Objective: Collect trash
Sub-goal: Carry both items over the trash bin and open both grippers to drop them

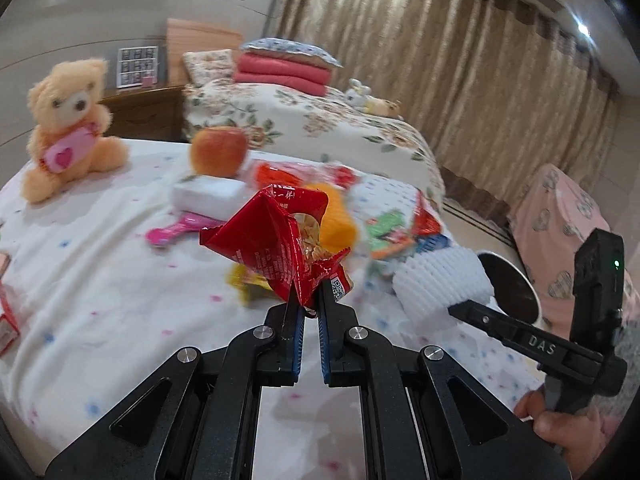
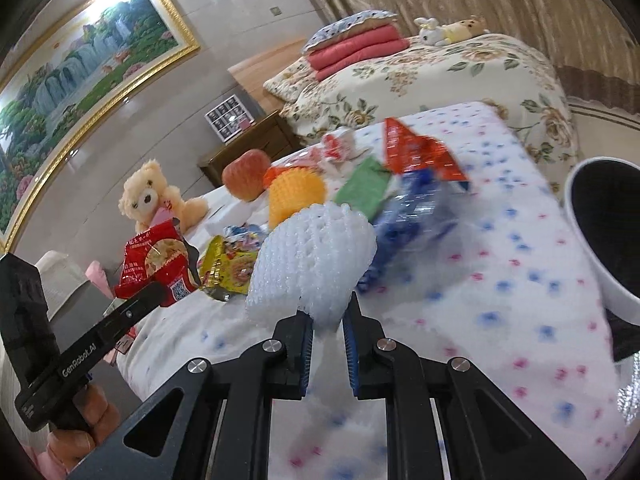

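Observation:
My left gripper point(image 1: 309, 294) is shut on a crumpled red snack wrapper point(image 1: 276, 240), which hangs lifted above the bed; that wrapper point(image 2: 154, 264) also shows at the left of the right wrist view. My right gripper point(image 2: 328, 308) is shut on a white foam fruit net point(image 2: 312, 256), raised off the bedspread; the net point(image 1: 440, 284) appears at the right in the left wrist view. More trash lies on the bed: a yellow wrapper point(image 2: 228, 266), a blue packet point(image 2: 412, 216), a green packet point(image 2: 364, 184), an orange-red wrapper point(image 2: 420, 152) and an orange foam net point(image 2: 294, 196).
A white bin with a dark inside point(image 2: 608, 240) stands off the bed's right edge. An apple point(image 1: 218, 150) rests on a white box point(image 1: 208, 196), beside a teddy bear point(image 1: 68, 128) and a pink item point(image 1: 176, 232). A second bed point(image 1: 320, 120) lies behind. A pink covered seat point(image 1: 560, 216) stands at the right.

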`<action>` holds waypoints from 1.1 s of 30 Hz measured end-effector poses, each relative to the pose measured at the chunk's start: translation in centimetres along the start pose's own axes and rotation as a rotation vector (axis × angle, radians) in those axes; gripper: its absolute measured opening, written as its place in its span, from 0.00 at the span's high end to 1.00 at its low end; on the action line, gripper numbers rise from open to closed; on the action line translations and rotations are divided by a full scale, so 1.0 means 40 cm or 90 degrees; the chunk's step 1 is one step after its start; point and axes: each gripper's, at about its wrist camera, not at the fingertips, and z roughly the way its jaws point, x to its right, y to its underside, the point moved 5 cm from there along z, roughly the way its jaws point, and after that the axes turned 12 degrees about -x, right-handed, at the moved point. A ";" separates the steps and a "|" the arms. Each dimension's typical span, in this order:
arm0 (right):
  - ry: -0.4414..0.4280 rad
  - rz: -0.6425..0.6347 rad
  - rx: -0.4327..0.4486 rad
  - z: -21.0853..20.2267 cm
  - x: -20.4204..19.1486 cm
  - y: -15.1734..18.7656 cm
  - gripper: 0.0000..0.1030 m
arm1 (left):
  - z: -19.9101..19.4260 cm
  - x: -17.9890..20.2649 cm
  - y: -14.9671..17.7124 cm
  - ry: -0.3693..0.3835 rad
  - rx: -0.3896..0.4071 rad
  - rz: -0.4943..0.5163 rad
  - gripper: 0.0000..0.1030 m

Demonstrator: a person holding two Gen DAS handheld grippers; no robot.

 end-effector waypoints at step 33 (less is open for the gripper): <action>0.122 0.175 0.080 -0.247 0.427 0.037 0.86 | 0.185 0.502 0.043 0.137 -0.106 0.206 0.95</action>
